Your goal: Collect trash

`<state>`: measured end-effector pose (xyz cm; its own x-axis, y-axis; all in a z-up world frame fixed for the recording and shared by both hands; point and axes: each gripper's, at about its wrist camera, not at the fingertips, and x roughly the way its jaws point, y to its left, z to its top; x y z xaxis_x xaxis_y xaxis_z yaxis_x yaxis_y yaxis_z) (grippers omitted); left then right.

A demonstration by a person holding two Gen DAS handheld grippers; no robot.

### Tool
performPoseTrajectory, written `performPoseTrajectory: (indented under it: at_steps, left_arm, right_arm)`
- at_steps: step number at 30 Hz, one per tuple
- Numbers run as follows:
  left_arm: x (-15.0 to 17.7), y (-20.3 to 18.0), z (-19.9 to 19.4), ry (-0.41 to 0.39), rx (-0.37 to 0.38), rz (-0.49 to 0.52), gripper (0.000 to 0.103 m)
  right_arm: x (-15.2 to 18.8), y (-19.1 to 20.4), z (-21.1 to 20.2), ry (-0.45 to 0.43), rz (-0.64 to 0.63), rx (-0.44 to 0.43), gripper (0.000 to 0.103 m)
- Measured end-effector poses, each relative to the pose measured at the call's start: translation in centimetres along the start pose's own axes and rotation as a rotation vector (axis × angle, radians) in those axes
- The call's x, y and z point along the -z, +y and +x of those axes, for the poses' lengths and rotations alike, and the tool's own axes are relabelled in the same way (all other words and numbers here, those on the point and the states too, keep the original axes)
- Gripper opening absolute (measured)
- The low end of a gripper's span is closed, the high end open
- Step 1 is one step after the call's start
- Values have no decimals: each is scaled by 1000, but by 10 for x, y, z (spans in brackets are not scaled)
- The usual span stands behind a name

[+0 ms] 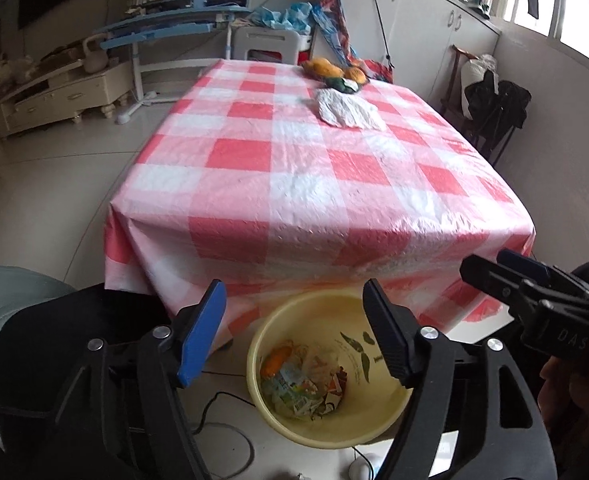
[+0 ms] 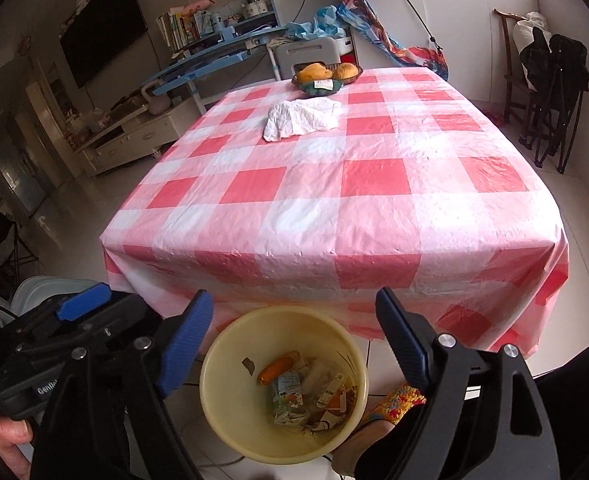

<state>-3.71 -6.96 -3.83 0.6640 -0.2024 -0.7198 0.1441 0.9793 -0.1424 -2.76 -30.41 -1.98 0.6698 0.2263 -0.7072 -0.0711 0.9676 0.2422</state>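
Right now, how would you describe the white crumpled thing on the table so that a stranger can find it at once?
Start at the table with the red and white checked cloth. Look to its far end, where a dark bowl of orange fruit stands. Just in front of the bowl lies the crumpled white plastic bag, flat on the cloth: it is the only loose, wrinkled, plain white item on the table.

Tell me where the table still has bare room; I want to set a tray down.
The checked tablecloth is bare from its near edge up to the crumpled white bag, and along the right side. The far end is crowded: the fruit basket sits just behind the bag.
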Motion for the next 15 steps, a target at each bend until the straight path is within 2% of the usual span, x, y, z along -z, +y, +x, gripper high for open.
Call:
performPoseTrajectory:
  at_steps: [6,15]
  left_arm:
    - [-7,20,-5,-43,-51,-93,74]
    - [-6,23,-6,-56,-64,-97,74]
  right_arm:
    - [5,0,-1,1,-7,3,81]
    - [5,1,1,1,-19,10,81]
